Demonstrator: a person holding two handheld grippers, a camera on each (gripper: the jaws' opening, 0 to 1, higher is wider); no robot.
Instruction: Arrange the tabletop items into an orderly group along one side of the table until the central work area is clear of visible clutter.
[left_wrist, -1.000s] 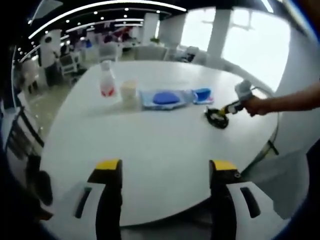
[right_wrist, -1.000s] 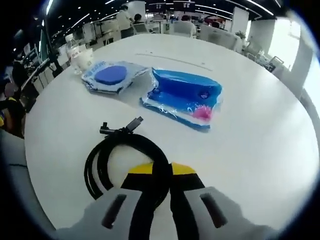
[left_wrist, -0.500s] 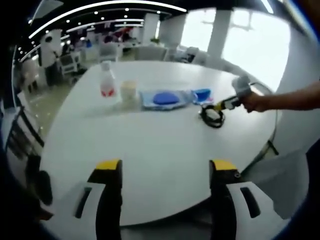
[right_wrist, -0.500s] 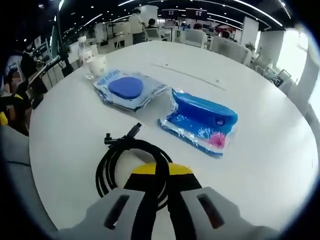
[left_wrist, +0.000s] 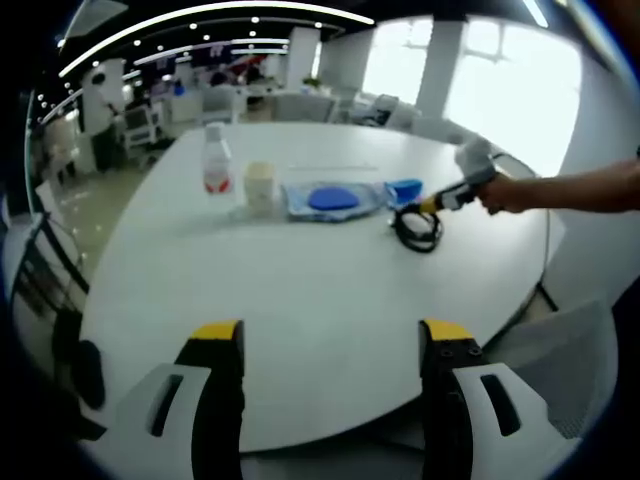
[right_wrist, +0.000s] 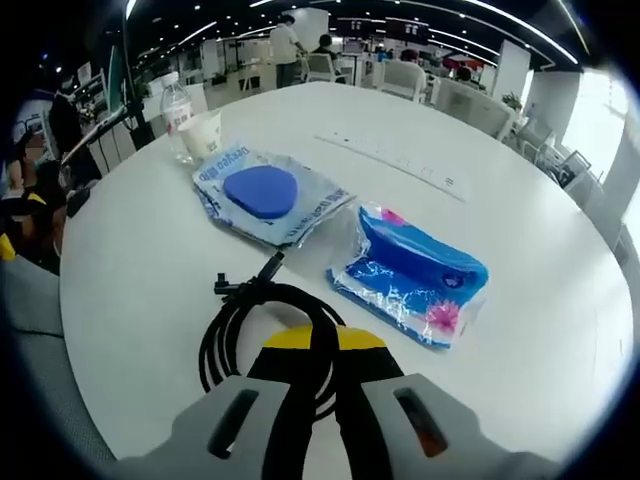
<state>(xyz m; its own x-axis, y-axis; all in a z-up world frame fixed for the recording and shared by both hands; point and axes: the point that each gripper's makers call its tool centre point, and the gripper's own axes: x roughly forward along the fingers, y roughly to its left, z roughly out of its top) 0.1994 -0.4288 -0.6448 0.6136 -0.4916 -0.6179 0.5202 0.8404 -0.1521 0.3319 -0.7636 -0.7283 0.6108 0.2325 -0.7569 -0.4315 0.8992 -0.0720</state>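
My right gripper (right_wrist: 320, 338) is shut on a coiled black cable (right_wrist: 250, 320), held just over the white round table (right_wrist: 130, 250). Past the cable lie a blue tissue pack (right_wrist: 415, 280) and a clear packet with a blue oval pad (right_wrist: 265, 192). Farther off stand a paper cup (right_wrist: 205, 133) and a water bottle (right_wrist: 177, 105). In the left gripper view my left gripper (left_wrist: 330, 335) hangs open over the table's near edge, with nothing between its jaws. Across the table there, the right gripper (left_wrist: 440, 203) holds the cable (left_wrist: 415, 228) beside the blue packet (left_wrist: 335, 198), the cup (left_wrist: 259, 184) and the bottle (left_wrist: 216, 165).
A long white power strip (right_wrist: 395, 160) lies across the far side of the table. Chairs, desks and people fill the room beyond. The person's arm (left_wrist: 570, 190) reaches in from the right in the left gripper view. Bare tabletop (left_wrist: 300, 300) spreads in front of my left gripper.
My right gripper has carried the cable toward the blue packets, closing the gap to the tissue pack. My left gripper has stayed where it was, open.
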